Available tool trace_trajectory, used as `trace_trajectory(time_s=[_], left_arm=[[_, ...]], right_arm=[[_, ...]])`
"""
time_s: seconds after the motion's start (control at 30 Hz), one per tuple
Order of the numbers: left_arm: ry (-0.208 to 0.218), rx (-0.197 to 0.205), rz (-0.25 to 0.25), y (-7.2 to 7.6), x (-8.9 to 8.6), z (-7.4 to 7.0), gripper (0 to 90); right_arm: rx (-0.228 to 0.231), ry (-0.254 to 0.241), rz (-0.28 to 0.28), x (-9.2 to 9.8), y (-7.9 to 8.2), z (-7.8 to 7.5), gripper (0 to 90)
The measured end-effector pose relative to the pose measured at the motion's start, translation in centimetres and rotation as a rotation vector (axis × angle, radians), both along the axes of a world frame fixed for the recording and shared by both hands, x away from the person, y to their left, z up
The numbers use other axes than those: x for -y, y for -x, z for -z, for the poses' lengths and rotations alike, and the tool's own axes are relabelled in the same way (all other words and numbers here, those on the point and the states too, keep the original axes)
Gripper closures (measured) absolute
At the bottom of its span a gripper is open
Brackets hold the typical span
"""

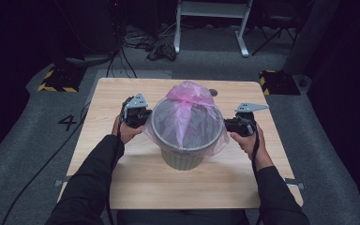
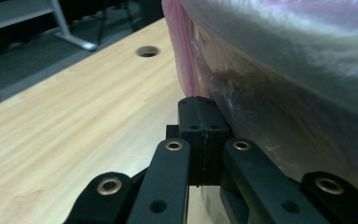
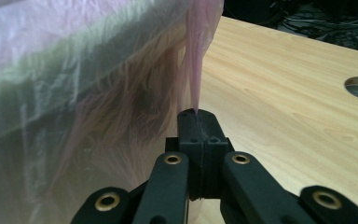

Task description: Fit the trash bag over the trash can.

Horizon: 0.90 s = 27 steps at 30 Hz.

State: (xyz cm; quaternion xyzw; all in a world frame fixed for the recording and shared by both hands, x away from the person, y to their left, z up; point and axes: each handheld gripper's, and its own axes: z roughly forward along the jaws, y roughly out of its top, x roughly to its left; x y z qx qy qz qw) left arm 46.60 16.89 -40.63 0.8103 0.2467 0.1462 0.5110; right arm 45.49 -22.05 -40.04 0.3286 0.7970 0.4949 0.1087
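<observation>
A pale green bin (image 1: 182, 159) stands mid-table with a translucent pink bag (image 1: 187, 101) knotted on top and draped over its rim. My left gripper (image 1: 146, 122) sits against the bin's left side. In the left gripper view its jaws are pressed together (image 2: 198, 105), and the bag's edge (image 2: 182, 70) runs down into their tip. My right gripper (image 1: 227, 125) is at the bin's right side. In the right gripper view it is shut (image 3: 198, 116), with a taut pink fold of the bag (image 3: 195, 70) pinched at the seam.
The wooden table (image 1: 122, 183) has a round cable hole (image 1: 213, 92) behind the bin. A white desk frame (image 1: 211, 26), cables and yellow-black floor blocks (image 1: 58, 79) lie beyond the far edge. The person's dark sleeves come in from the bottom.
</observation>
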Motion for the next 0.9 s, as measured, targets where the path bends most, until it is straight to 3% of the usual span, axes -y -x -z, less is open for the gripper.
trace_trajectory(time_s=[0.07, 0.13, 0.2, 0.3, 0.37, 0.43, 0.6, 0.77, 0.83, 0.9], left_arm=[[-0.002, 0.014, -0.010, 0.6, -0.3, -0.1, 90.0], [-0.012, 0.040, -0.061, 0.5, -0.8, -0.4, 89.7], [0.020, 0.056, -0.115, 0.1, -1.5, -0.9, 89.2], [0.084, 0.088, -0.182, -0.5, -2.5, -2.2, 89.2], [0.115, 0.105, -0.213, -0.9, -2.8, -2.9, 89.1], [0.120, 0.101, -0.234, -1.5, -2.5, -3.3, 89.0], [0.013, 0.086, -0.220, -2.7, -0.4, -2.3, 89.7], [-0.003, 0.005, -0.187, -3.6, 0.7, -0.5, 89.9], [-0.019, -0.031, -0.144, -3.8, 1.4, 0.3, 89.9], [-0.022, -0.038, -0.121, -3.7, 1.9, 0.8, 89.9]], right_arm=[[0.017, 0.012, 0.002, 0.3, 0.7, -0.1, 90.0], [0.046, 0.027, 0.035, 0.9, 1.0, -0.4, 90.0], [0.083, 0.029, 0.106, 1.7, 1.0, -1.0, 90.0], [0.136, -0.026, 0.187, 2.9, 0.8, -2.4, 90.0], [0.154, -0.041, 0.206, 3.2, 0.6, -3.0, 90.0], [0.149, -0.051, 0.218, 3.1, 0.2, -3.3, 90.0], [0.088, 0.001, 0.237, 2.2, -1.3, -2.4, 90.0], [-0.006, 0.025, 0.222, 1.3, -2.5, -0.5, 90.0], [-0.026, 0.042, 0.207, 0.7, -2.7, 0.2, 90.0], [-0.046, 0.052, 0.189, 0.0, -2.7, 0.9, 90.0]])
